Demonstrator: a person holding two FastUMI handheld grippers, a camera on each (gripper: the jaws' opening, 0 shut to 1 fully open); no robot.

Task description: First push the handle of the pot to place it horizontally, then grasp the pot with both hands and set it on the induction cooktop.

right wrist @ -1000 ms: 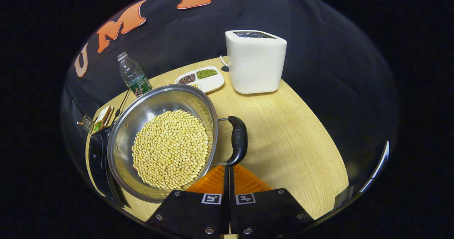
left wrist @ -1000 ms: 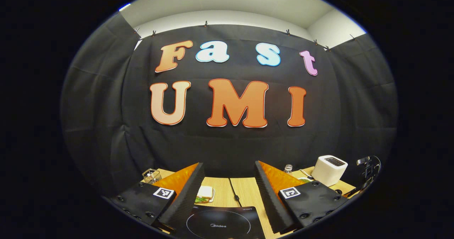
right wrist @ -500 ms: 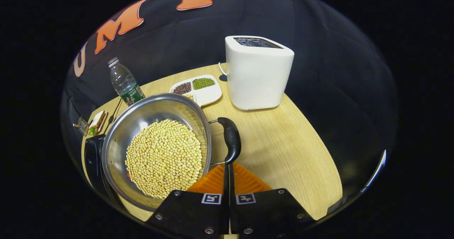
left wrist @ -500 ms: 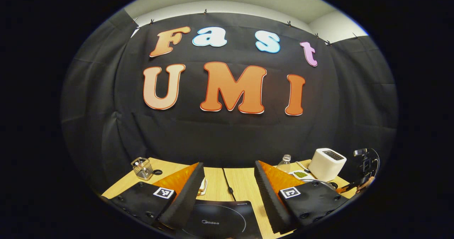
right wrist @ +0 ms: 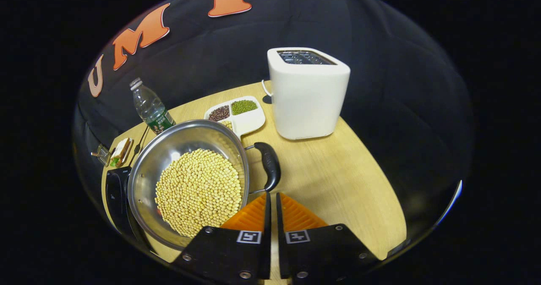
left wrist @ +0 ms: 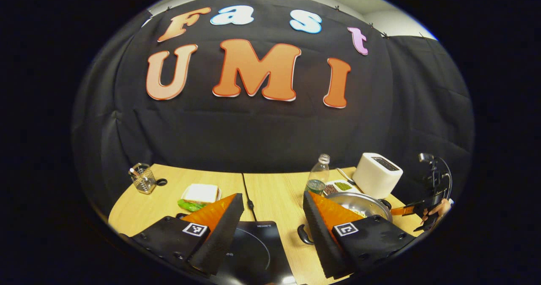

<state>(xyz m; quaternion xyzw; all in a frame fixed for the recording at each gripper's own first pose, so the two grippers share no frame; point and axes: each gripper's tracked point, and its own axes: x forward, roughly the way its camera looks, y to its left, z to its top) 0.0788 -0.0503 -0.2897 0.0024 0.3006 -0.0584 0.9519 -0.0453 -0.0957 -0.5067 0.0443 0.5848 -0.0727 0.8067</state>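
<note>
I see the round steel pot [right wrist: 188, 179], full of pale yellow beans, on the wooden table [right wrist: 338, 171], its left edge over the black induction cooktop [right wrist: 114, 192]. Its black right handle [right wrist: 270, 166] now sits just beyond my right gripper [right wrist: 271, 198], whose fingers have parted to a narrow slit from pressed together, holding nothing; contact with the handle looks broken, though I can't be sure. My left gripper [left wrist: 270, 204] has tilted down, wide open and empty above the cooktop, bringing the pot's left handle [left wrist: 303, 235] into sight
</note>
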